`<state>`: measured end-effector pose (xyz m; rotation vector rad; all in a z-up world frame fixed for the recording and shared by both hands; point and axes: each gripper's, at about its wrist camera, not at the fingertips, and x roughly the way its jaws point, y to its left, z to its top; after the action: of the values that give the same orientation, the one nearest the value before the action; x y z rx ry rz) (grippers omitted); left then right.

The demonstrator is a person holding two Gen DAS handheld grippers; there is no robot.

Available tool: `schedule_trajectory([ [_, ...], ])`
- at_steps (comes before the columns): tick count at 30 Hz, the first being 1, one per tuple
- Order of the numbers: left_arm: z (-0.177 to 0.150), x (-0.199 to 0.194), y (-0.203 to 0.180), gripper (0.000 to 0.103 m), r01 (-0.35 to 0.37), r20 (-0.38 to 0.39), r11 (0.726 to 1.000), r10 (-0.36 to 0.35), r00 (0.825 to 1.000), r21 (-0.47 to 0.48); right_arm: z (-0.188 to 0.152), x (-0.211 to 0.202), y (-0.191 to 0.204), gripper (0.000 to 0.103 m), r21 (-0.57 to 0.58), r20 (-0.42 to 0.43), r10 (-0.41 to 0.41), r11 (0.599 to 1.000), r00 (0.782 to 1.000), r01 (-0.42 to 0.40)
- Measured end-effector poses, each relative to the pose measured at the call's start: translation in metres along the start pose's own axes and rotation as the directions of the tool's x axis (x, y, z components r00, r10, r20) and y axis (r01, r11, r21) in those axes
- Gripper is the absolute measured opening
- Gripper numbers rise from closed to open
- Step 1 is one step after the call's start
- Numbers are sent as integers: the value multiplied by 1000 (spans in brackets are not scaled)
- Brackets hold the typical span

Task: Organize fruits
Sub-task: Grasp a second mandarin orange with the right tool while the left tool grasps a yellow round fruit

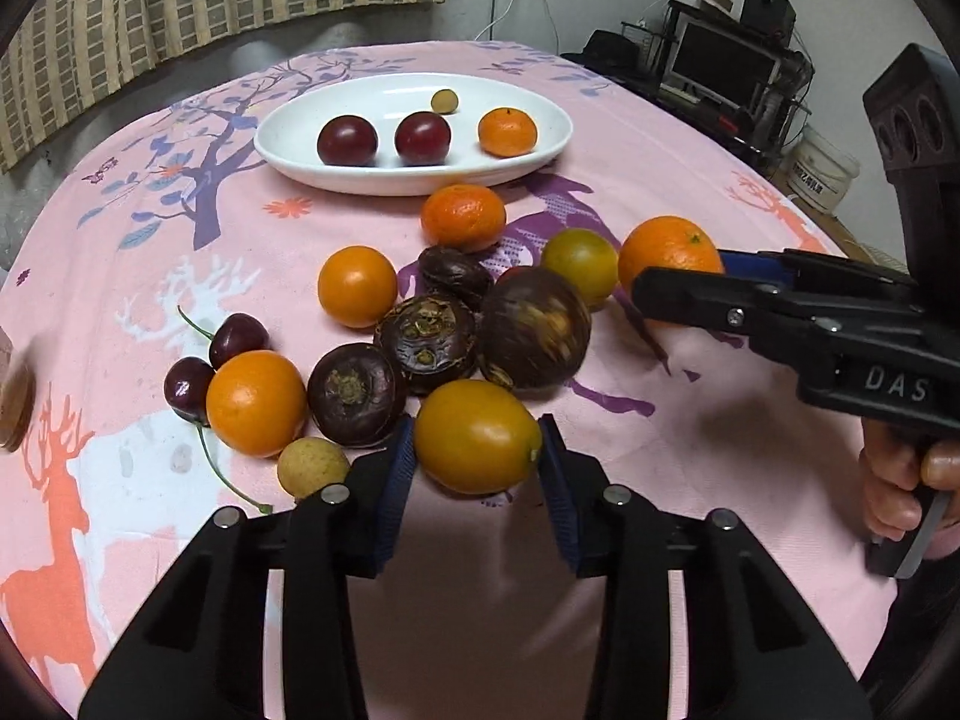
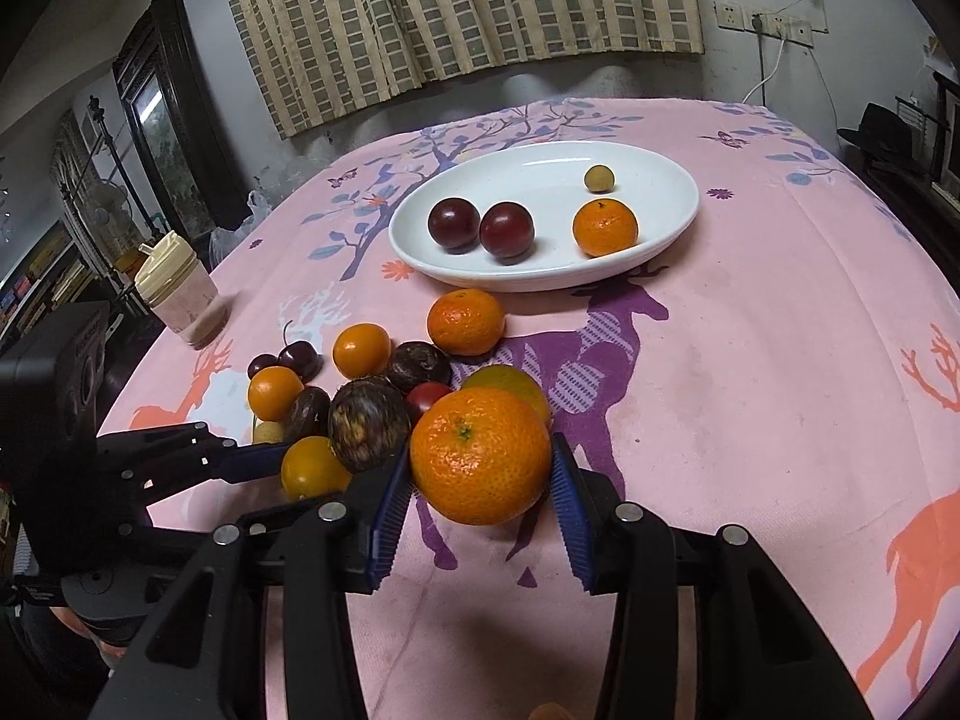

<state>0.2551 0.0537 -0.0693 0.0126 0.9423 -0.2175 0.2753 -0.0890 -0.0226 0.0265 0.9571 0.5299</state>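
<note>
My left gripper (image 1: 477, 456) is shut on a yellow-orange kumquat (image 1: 477, 444) at the near edge of the fruit pile. My right gripper (image 2: 480, 474) is shut on a mandarin (image 2: 480, 455); it shows from the side in the left wrist view (image 1: 678, 276). The pile holds dark water chestnuts (image 1: 429, 342), cherries (image 1: 239, 339), kumquats (image 1: 357, 285), a mandarin (image 1: 463, 216) and a longan (image 1: 312, 467). The white oval plate (image 1: 336, 174) behind it holds two plums (image 1: 348, 140), a mandarin (image 1: 507, 131) and a longan (image 1: 444, 101).
A pink printed cloth (image 2: 750, 360) covers the round table. A lidded plastic cup (image 2: 180, 291) stands at the table's left edge. Shelves and a monitor (image 1: 720, 66) stand beyond the right side. Curtains (image 2: 456, 6) hang behind.
</note>
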Motion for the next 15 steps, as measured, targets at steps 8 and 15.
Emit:
schedule_trajectory([
  [8, 10, -30, 9, 39, 56, 59, 998, -54, 997, -20, 7, -6, -8, 45, 27, 32, 51, 998, 998, -52],
  [15, 103, -23, 36, 40, 47, 160, 998, -41, 986, -39, 76, 14, -14, 45, -9, 138, -7, 1000, 990, 8],
])
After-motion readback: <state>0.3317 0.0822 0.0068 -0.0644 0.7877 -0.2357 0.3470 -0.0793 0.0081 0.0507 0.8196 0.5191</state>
